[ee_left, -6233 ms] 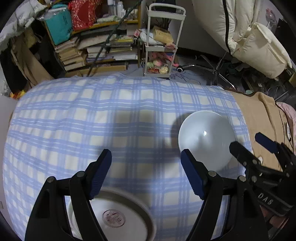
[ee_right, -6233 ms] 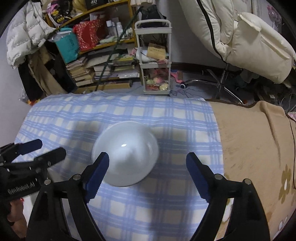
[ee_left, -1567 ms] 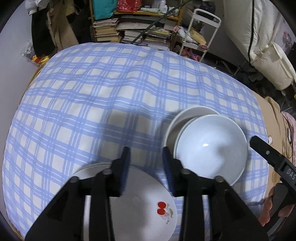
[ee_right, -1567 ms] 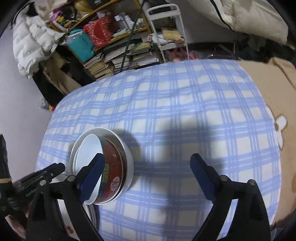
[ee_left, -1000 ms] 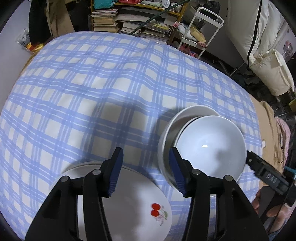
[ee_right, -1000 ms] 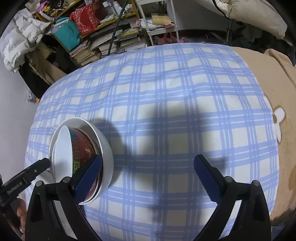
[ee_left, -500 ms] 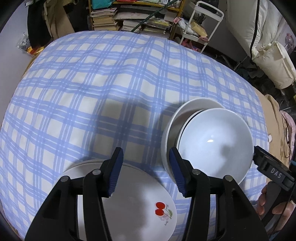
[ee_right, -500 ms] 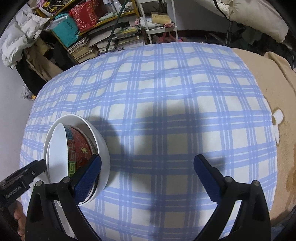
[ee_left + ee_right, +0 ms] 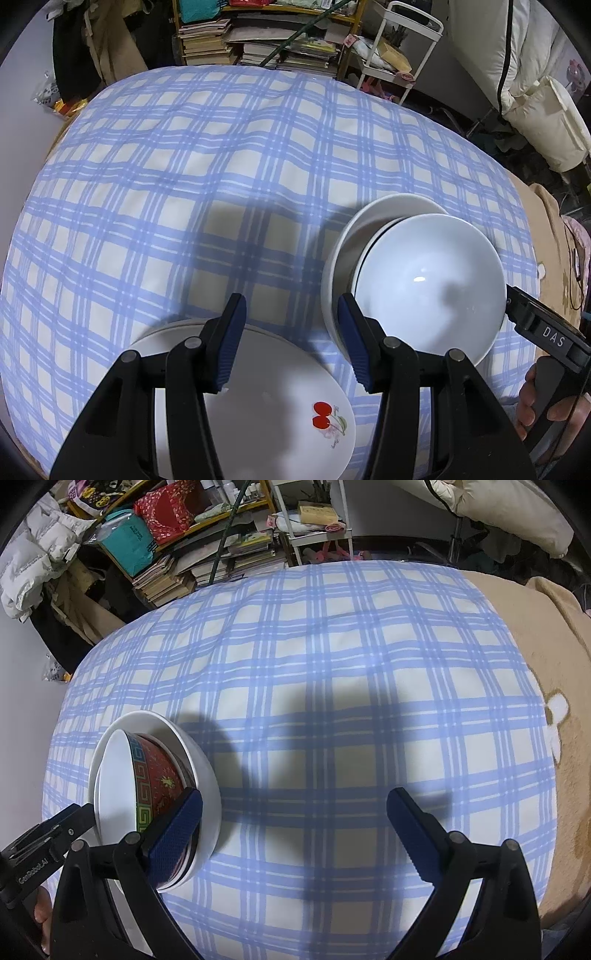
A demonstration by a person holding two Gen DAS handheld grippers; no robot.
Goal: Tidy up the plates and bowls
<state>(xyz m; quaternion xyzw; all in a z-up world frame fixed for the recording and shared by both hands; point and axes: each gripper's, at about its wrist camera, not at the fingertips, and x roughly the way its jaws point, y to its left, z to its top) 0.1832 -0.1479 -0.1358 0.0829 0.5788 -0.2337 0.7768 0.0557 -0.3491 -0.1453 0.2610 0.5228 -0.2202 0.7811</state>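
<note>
Both tongs are hanging released: the left tongs point(image 9: 291, 343) over the cherry plate point(image 9: 280, 413) at the bed's point(image 9: 184, 177) near edge, the right tongs point(image 9: 295, 829) beside the nested bowls point(image 9: 155, 775) there.

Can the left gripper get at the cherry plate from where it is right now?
Probably yes. The left gripper hangs open directly above the cherry plate, with nothing between them. The stacked bowls sit off to its right, clear of the way down.

Two nested bowls: a white one point(image 9: 373, 218) holding a red-sided one point(image 9: 159, 775). Plates: two stacked; top one point(image 9: 280, 413) bears cherries.
</note>
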